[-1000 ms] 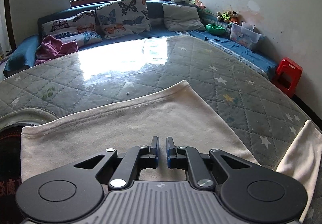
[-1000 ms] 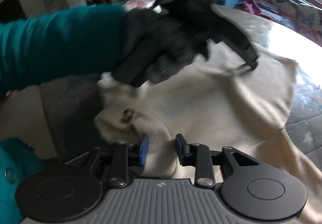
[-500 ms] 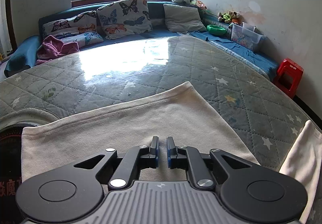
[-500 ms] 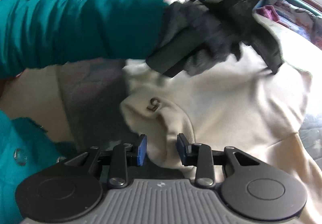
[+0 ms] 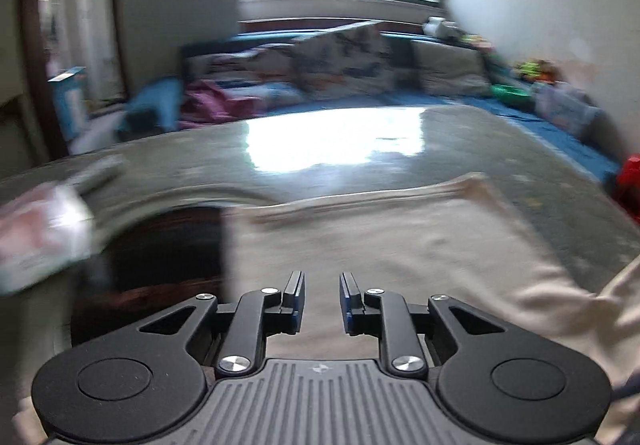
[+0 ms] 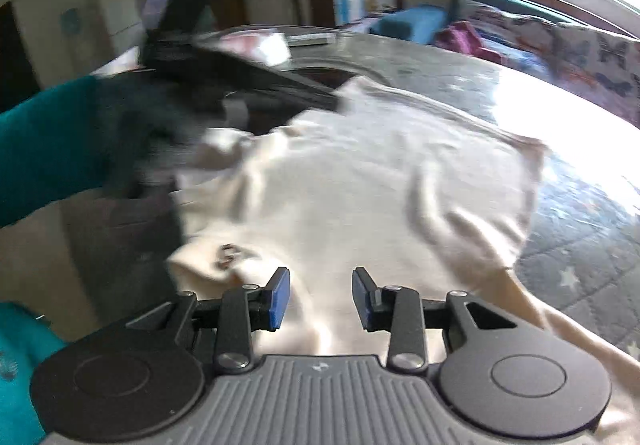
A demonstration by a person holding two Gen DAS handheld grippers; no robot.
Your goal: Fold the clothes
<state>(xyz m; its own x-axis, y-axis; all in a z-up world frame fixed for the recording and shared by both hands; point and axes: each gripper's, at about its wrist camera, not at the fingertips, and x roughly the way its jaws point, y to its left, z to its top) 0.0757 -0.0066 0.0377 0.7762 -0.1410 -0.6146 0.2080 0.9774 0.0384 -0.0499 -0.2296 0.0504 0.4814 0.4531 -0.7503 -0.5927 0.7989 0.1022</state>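
A cream garment (image 5: 392, 245) lies spread on the quilted table cover (image 5: 520, 149). My left gripper (image 5: 322, 299) is open and empty just above the cloth near its left edge. In the right wrist view the same garment (image 6: 360, 197) shows rumpled, with a small dark mark (image 6: 228, 255) near its near-left corner. My right gripper (image 6: 321, 295) is open and empty over the garment's near edge. The left gripper body (image 6: 240, 77), held by a gloved hand (image 6: 132, 125) with a teal sleeve, reaches the cloth's far left corner.
A blue sofa with butterfly pillows (image 5: 340, 61) and a purple cloth (image 5: 212, 105) sits behind the table under the window. A red stool (image 5: 630, 177) stands at the right. A box (image 5: 36, 233) lies at the table's left. Cabinets (image 6: 256, 1) stand behind.
My left gripper has opened from nearly shut and swung left towards the garment's left edge. My right gripper has opened wider. The cloth now shows more wrinkles.
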